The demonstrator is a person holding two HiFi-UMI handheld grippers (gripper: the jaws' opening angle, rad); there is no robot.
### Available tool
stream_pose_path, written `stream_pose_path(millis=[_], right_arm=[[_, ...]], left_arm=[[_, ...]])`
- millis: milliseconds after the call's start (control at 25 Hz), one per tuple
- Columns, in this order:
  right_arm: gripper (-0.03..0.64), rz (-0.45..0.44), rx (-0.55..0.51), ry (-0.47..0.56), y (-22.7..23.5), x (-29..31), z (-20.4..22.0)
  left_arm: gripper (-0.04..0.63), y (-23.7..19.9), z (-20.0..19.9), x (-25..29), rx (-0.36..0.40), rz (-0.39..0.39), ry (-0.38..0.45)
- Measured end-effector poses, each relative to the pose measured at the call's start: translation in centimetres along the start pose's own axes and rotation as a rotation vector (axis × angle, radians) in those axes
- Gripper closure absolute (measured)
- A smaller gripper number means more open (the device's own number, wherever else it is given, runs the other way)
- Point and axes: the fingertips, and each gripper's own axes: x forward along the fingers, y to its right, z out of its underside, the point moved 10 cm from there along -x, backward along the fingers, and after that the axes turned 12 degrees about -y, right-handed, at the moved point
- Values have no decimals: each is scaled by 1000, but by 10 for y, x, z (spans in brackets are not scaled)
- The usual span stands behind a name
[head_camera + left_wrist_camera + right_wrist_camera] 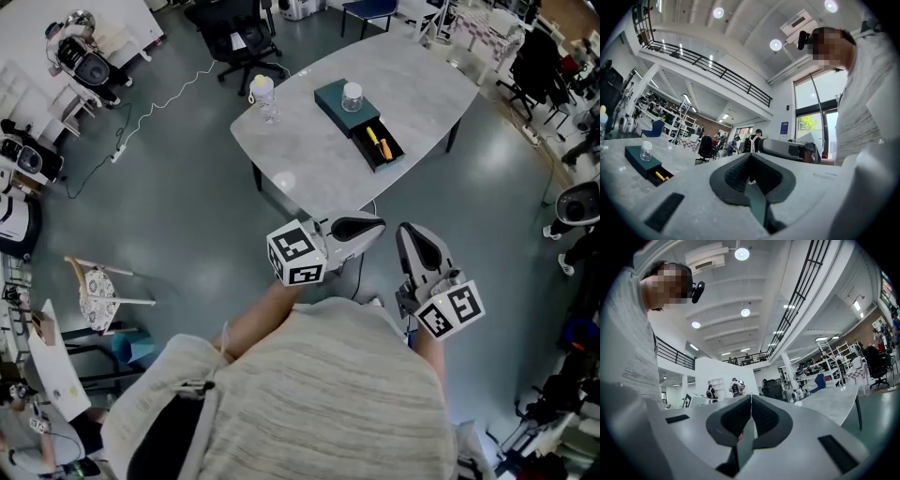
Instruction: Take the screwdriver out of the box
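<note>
A dark green box (pixel 345 101) lies on the grey table (pixel 309 150), its drawer pulled open toward me. In the drawer rests a yellow and orange screwdriver (pixel 379 144). A small clear jar (pixel 352 96) stands on the box lid. Both grippers hang over the floor, short of the table's near edge. My left gripper (pixel 378 226) is shut and holds nothing; my right gripper (pixel 410 234) is shut and empty too. In the left gripper view the box (pixel 636 158), the screwdriver (pixel 660 176) and the jar (pixel 646 151) sit far left of the closed jaws (pixel 750 158).
A plastic bottle (pixel 265 97) stands near the table's left corner. A black office chair (pixel 239 37) is behind the table. Cables and equipment line the floor at the left. More desks and chairs (pixel 874 364) fill the room's far side.
</note>
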Motion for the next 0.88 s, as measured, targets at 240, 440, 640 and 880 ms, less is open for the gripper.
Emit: stream_pose_path(millis=[240,440,640,880], right_arm=[[604,-72,-42,-39,48,-15,-20],[604,-119,-63,-70,89,-37,-31],[604,-160,-74,-88,120,-55,-34],[604,-195,-57,-93,137,-58,-33]], left_arm=[[578,-5,-11,46,-16,-55,48],[578,3,-14,92,-33,-91,80],[578,11,-12,126,-39,-128,89],[578,13,-11,140,-49,-166,77]])
